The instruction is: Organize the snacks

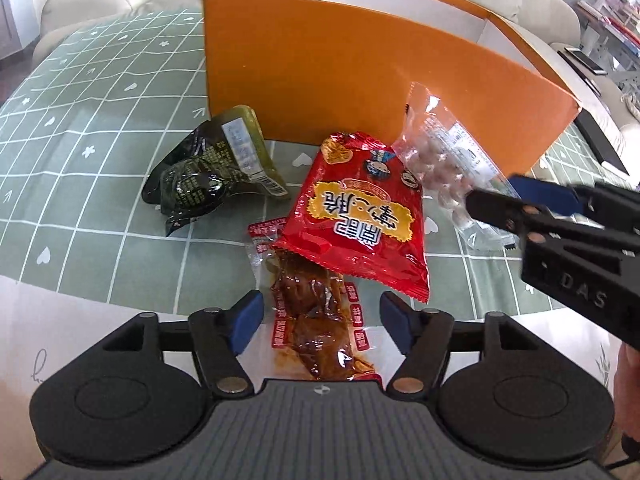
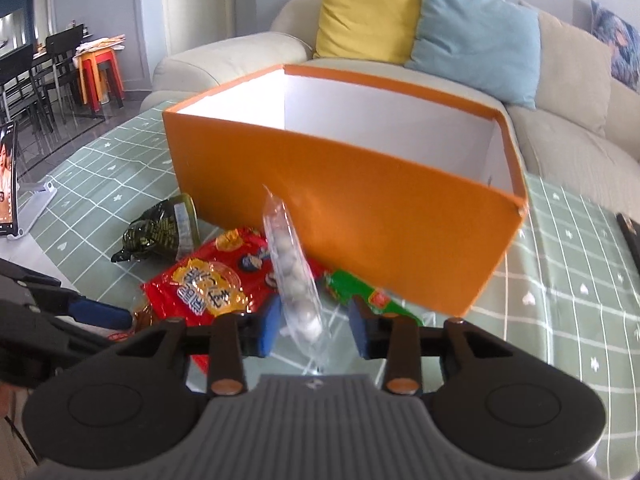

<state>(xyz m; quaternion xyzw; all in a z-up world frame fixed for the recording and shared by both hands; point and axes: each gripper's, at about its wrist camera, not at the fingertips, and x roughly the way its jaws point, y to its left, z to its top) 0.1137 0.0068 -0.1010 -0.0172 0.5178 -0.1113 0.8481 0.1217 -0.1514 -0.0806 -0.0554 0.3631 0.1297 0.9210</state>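
Observation:
An open orange box (image 1: 320,76) with a white inside (image 2: 380,120) stands on the green checked tablecloth. In front of it lie a dark green packet (image 1: 216,168), a red snack bag (image 1: 360,216), a clear pack of brown meat (image 1: 316,320) and a green packet (image 2: 368,296). My left gripper (image 1: 320,322) is open, its fingers either side of the meat pack. My right gripper (image 2: 314,326) stands open around a clear bag of round pale snacks (image 2: 292,272), which is tilted up on edge; it also shows in the left wrist view (image 1: 444,160).
A beige sofa (image 2: 560,148) with yellow and blue cushions stands behind the table. A phone on a stand (image 2: 12,184) is at the table's left. Dining chairs and stools are far left.

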